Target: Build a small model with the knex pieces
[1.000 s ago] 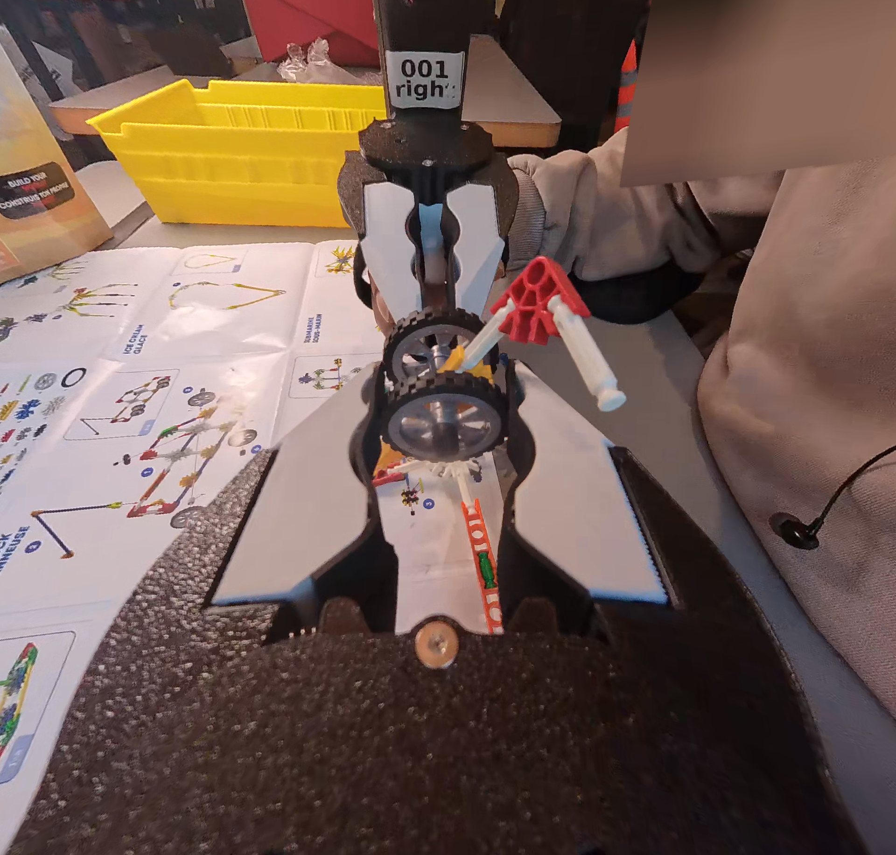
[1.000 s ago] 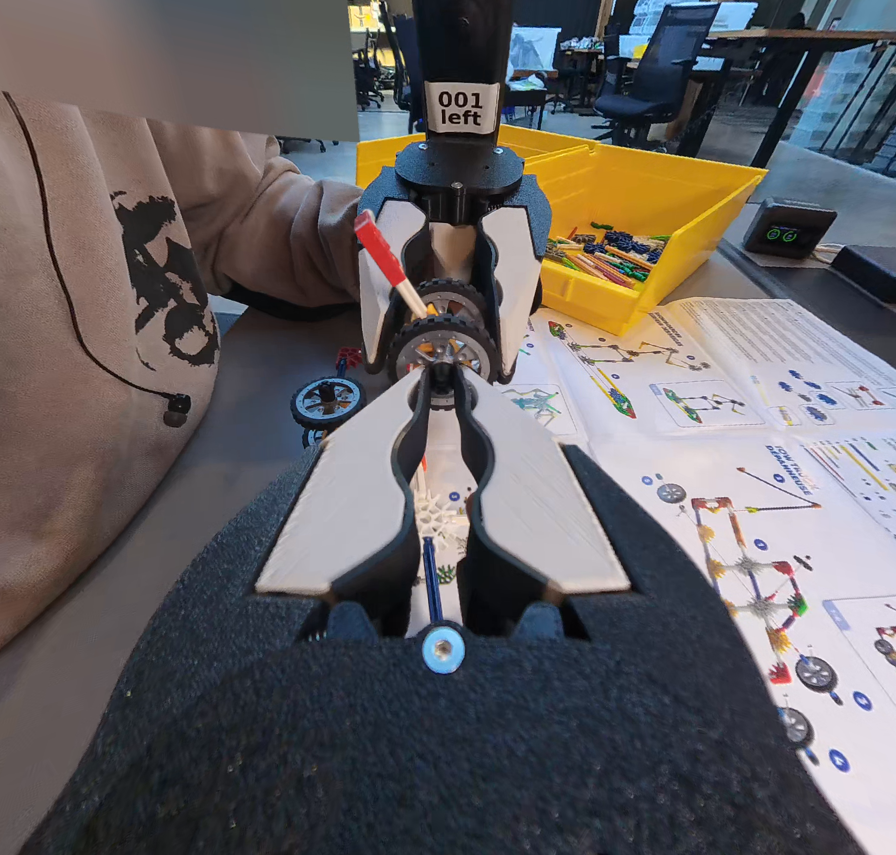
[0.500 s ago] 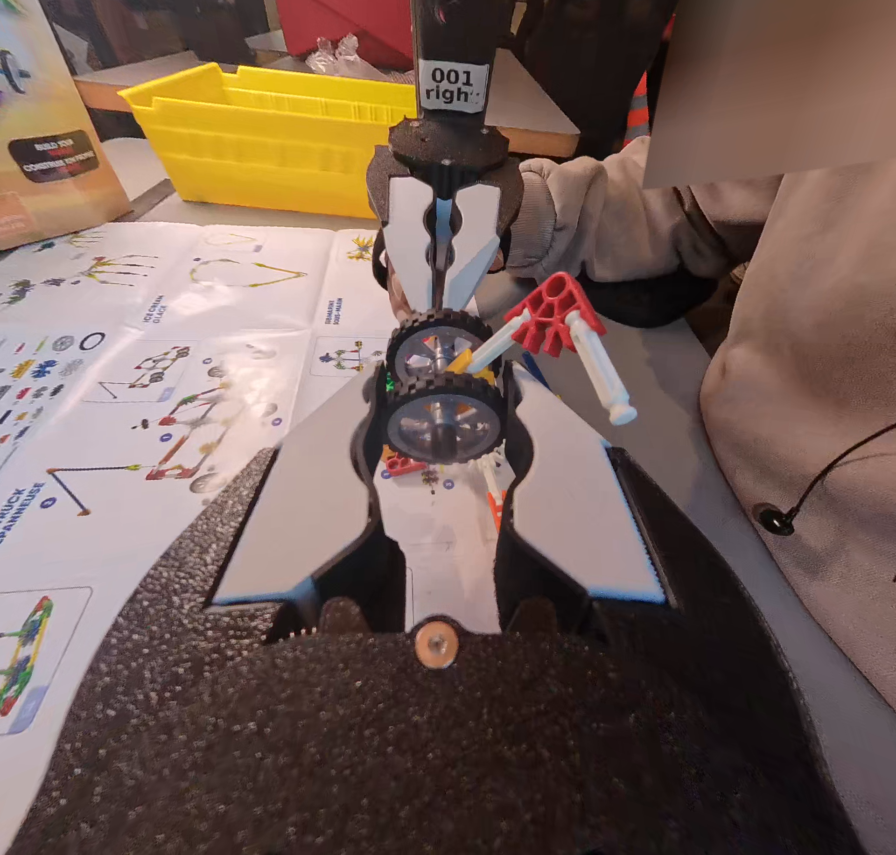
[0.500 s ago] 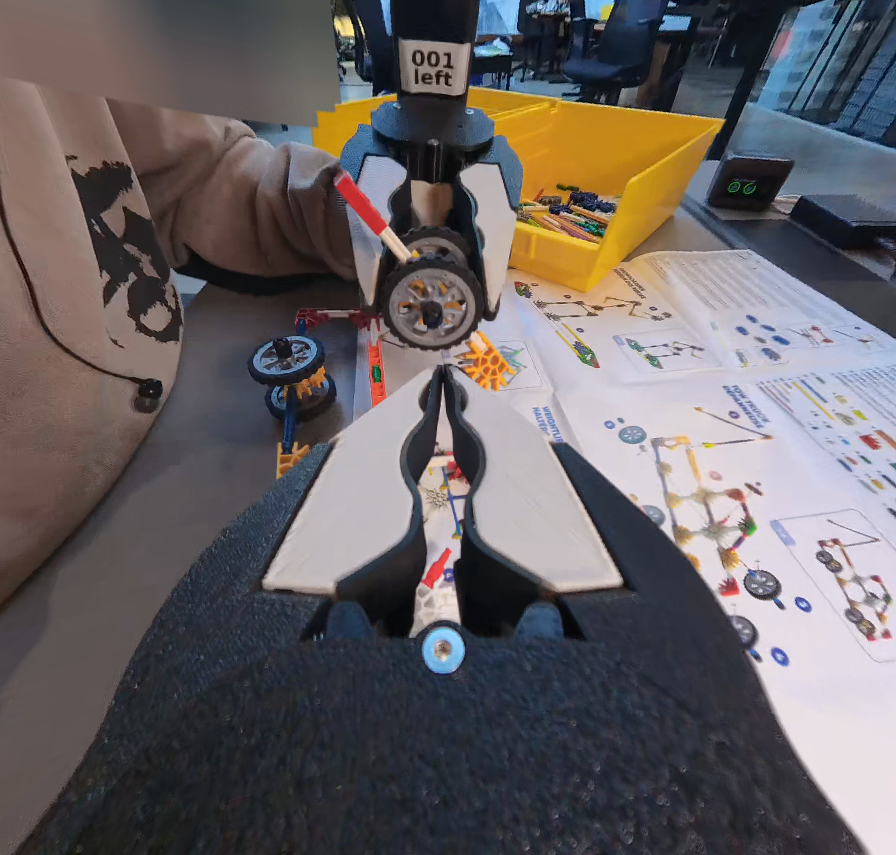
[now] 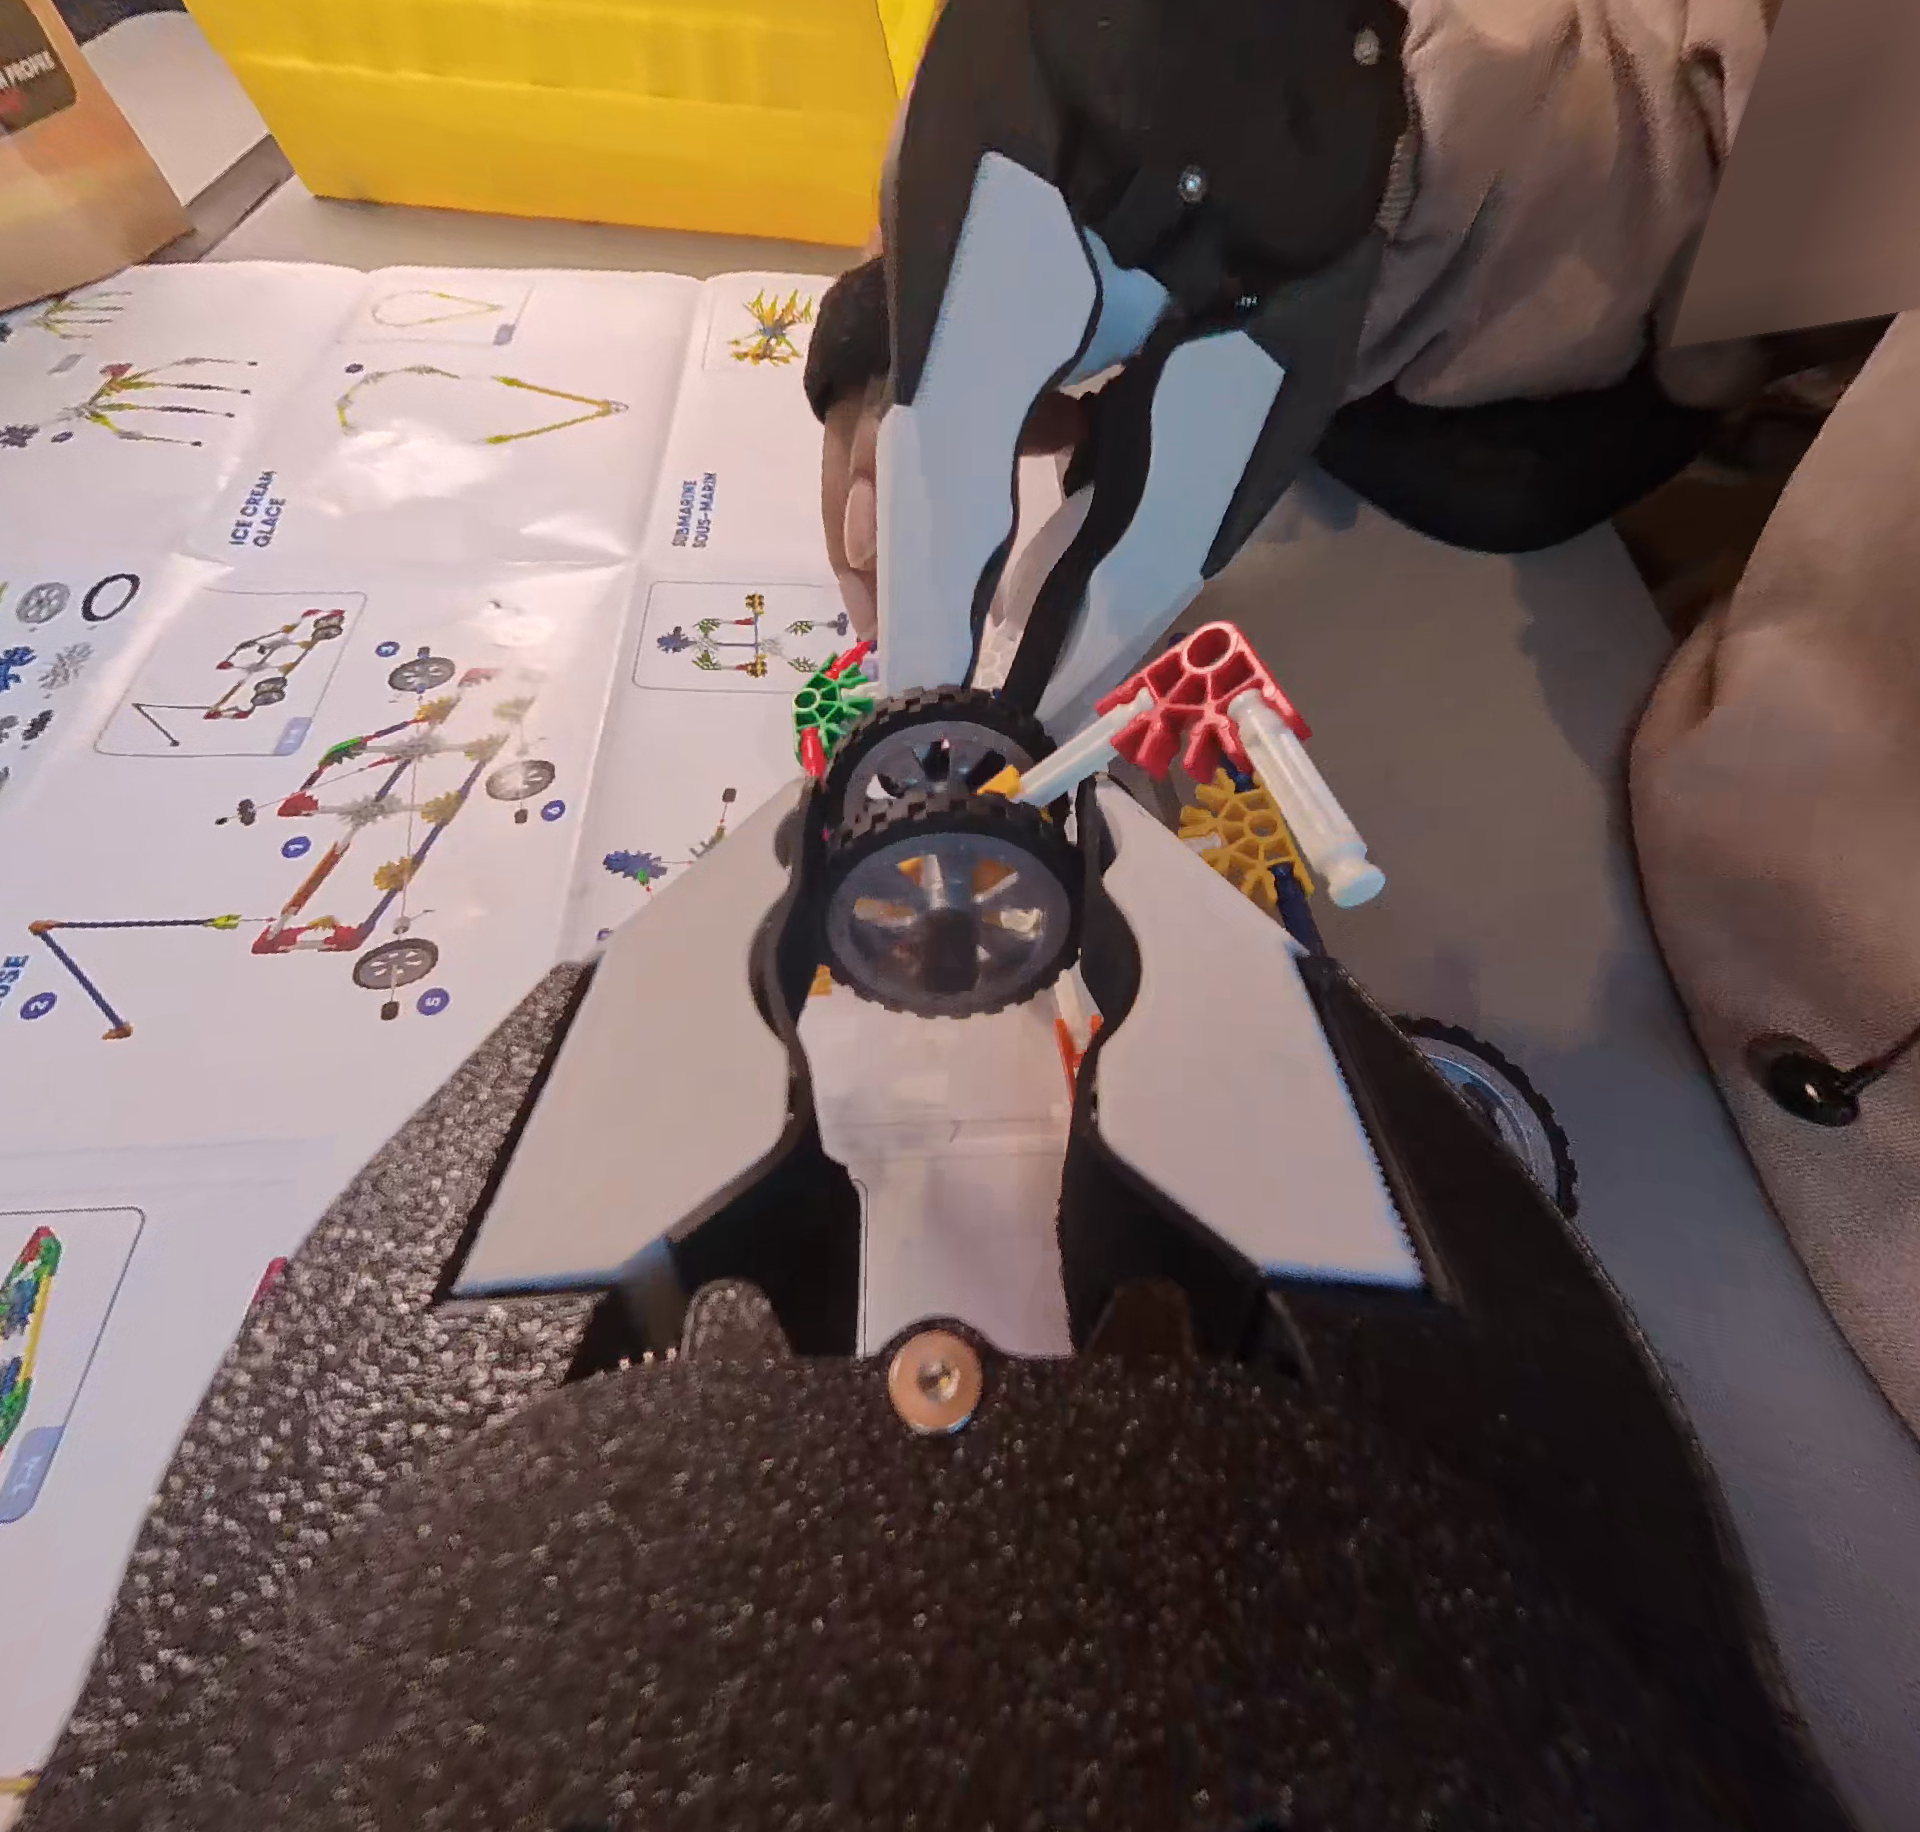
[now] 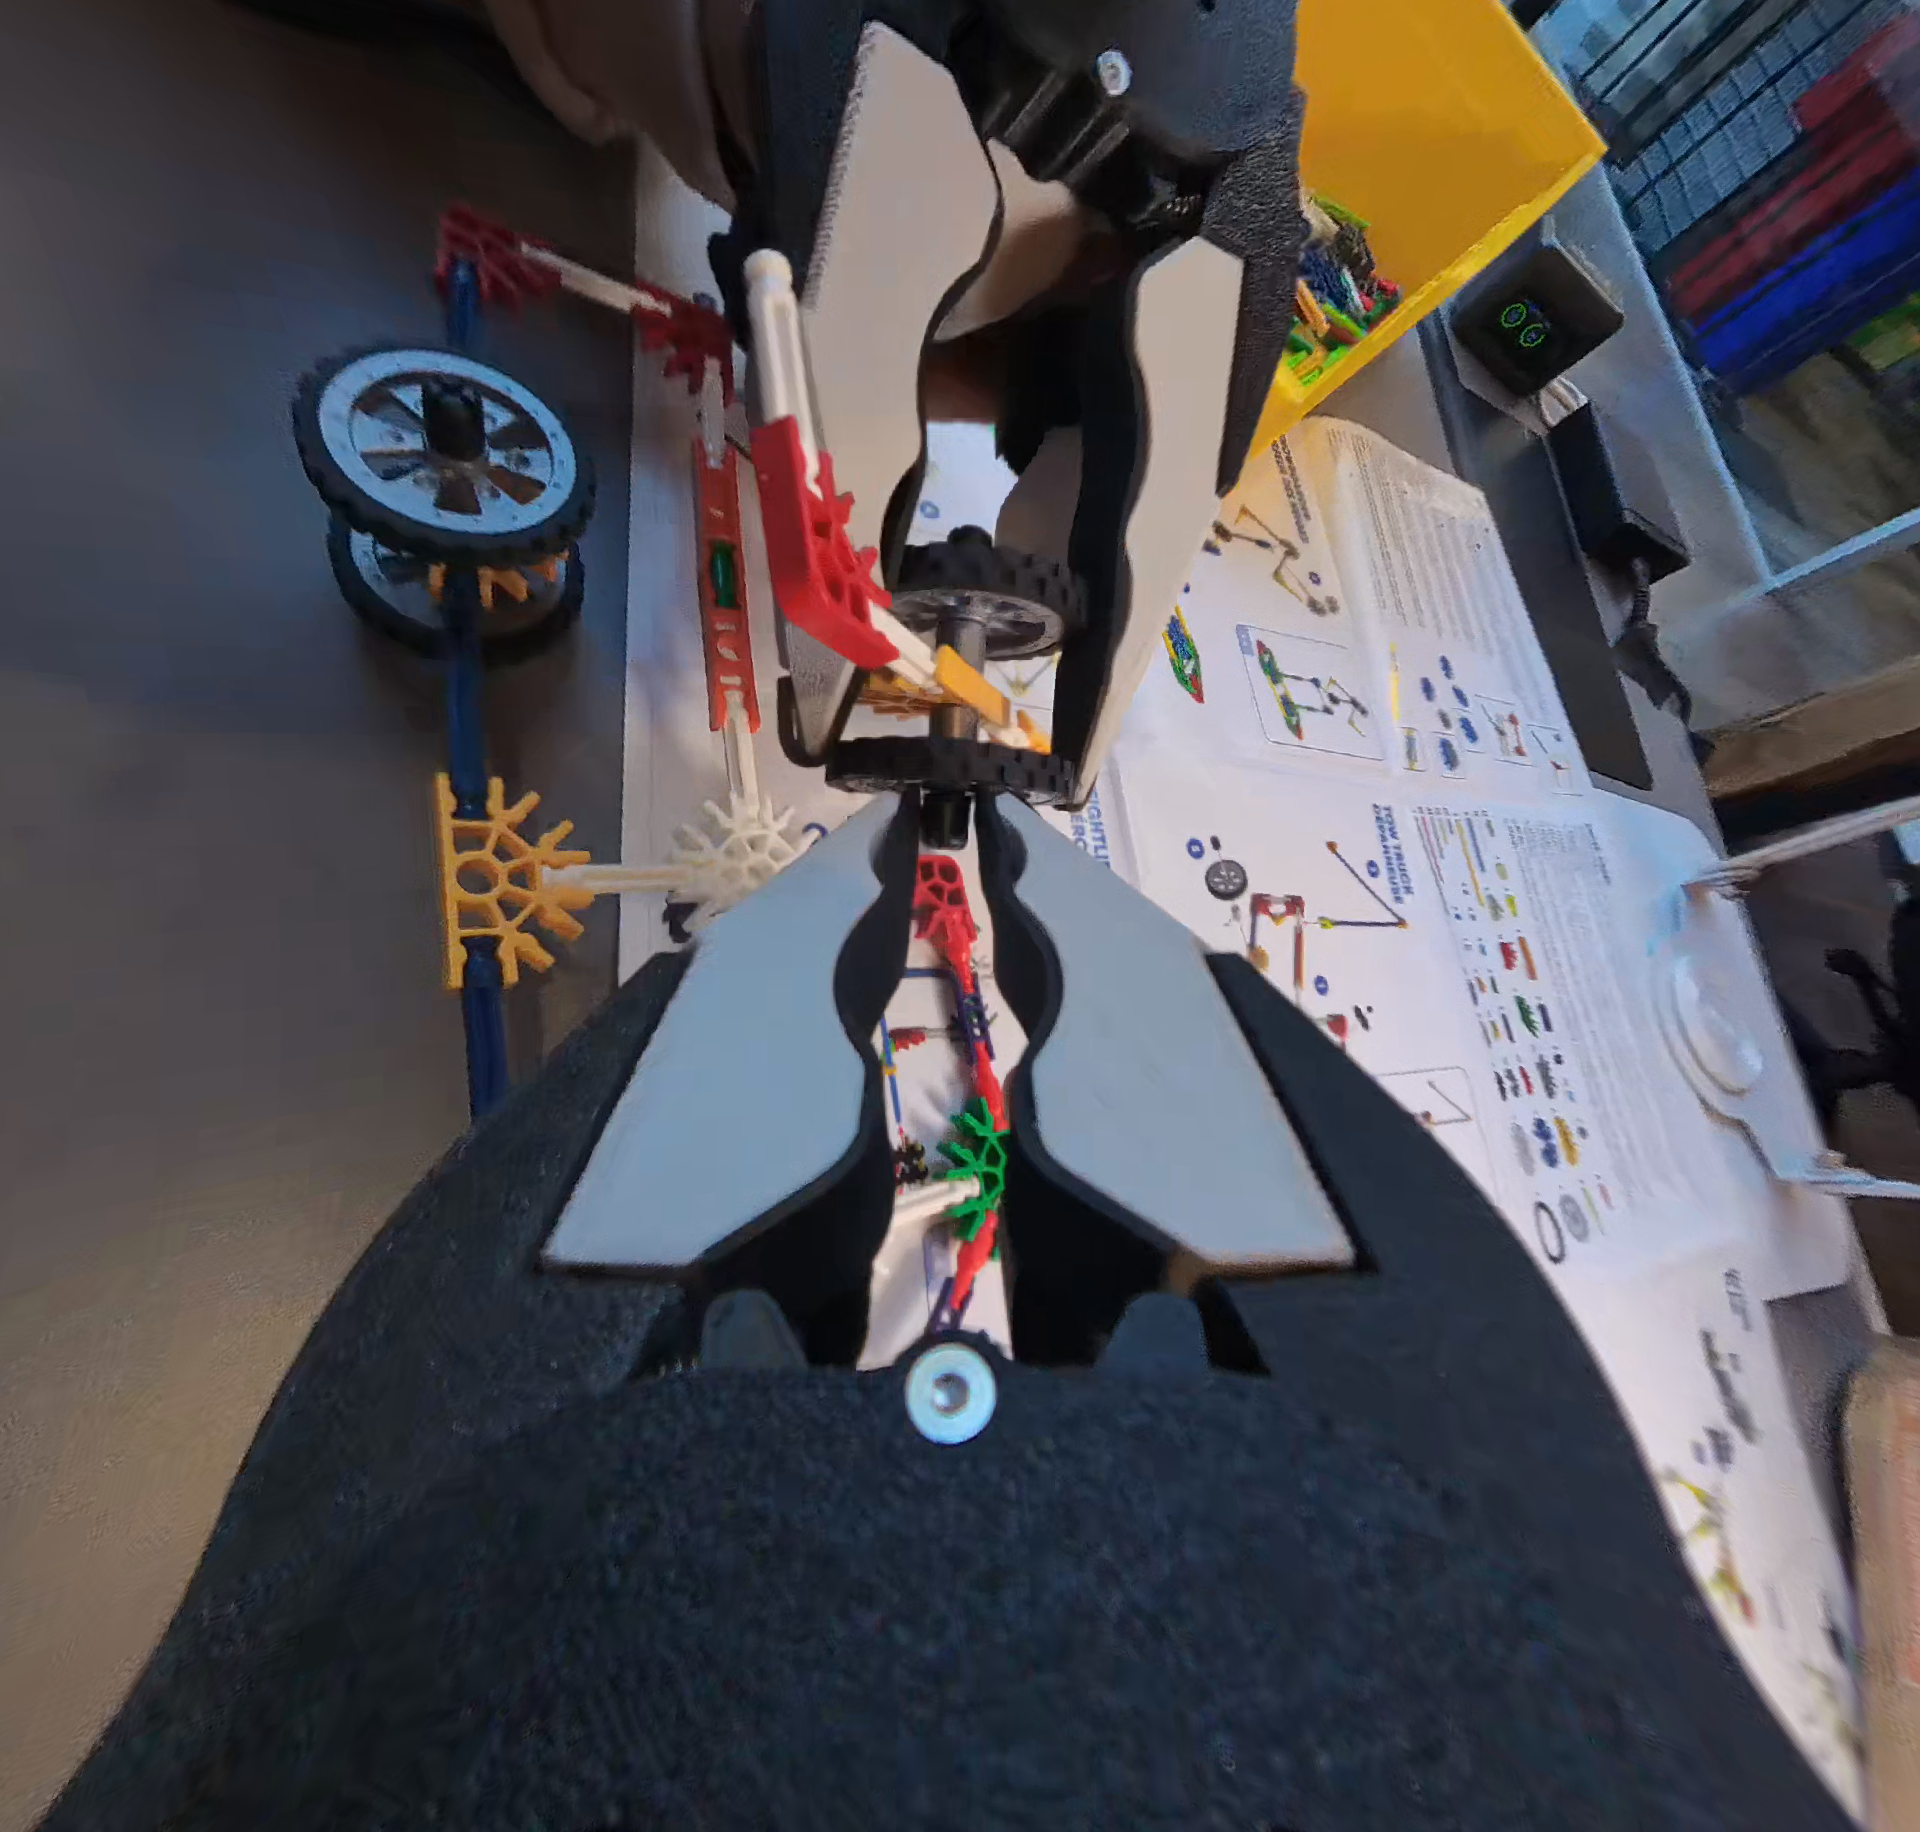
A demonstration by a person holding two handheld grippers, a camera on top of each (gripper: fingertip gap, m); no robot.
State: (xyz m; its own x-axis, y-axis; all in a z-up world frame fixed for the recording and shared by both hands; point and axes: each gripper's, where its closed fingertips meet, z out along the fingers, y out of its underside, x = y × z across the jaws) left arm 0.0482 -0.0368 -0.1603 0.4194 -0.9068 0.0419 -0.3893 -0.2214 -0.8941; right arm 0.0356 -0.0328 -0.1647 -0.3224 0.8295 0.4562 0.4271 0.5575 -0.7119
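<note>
My left hand-held gripper (image 5: 945, 909) pinches the wheel pair (image 5: 951, 925); the right hand-held gripper (image 6: 940, 816) nips its axle tip; twisting could pop it loose.

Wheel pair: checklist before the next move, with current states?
1. Left tongs clamped on wheel pair: ok.
2. Right tongs pinched on axle stub: ok.
3. Red connector and white rod stick out clear of both tongs: ok.
4. Short rod seated fully at the hub between the wheels: cannot tell.
5. Space below: built frame lies on the table directly under and beside the tongs: not ok.
</note>
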